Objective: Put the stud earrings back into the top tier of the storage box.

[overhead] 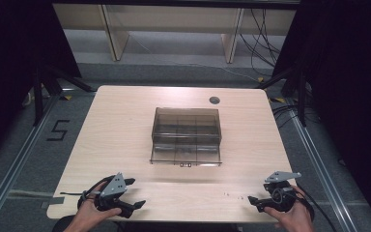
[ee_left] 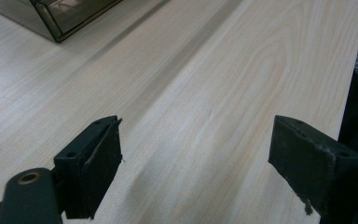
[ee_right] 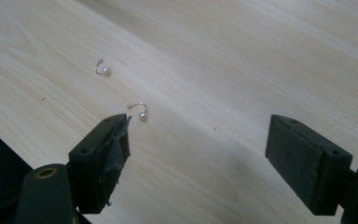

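The two small pearl earrings lie on the bare counter (overhead: pixel 125 125) near its front edge, at about 5 o'clock from the smoky clear compartment box (overhead: pixel 186 136) in the middle. In the right gripper view the nearer earring (ee_right: pixel 138 111) sits just beyond the tip of the left-hand finger, at about 11 o'clock from the gap between the fingers, and the farther earring (ee_right: pixel 102 67) lies a little beyond it along the same line. They are apart from each other and nothing touches them. In the high view they are only tiny specks (overhead: pixel 233 195) just to the left of the right gripper.

The right gripper (ee_right: pixel 198 140) has its fingers spread wide and holds nothing. The left gripper (ee_left: pixel 196 154) is also spread wide and empty, over bare wood at about 7 o'clock from the box.

The step in hand is, I think, to pick up the nearer earring with the right gripper. To do it well, this gripper should shift toward its own 11 o'clock until the earring is in the centre between the fingers, not beside one tip. The earring is thin, round and likely to roll, so the pads (ee_right: pixel 113 148) should come very low to the wood and close slowly across the curved wire. One earring at a time is safer. The box drawer appears drawn out toward the front, ready to receive.
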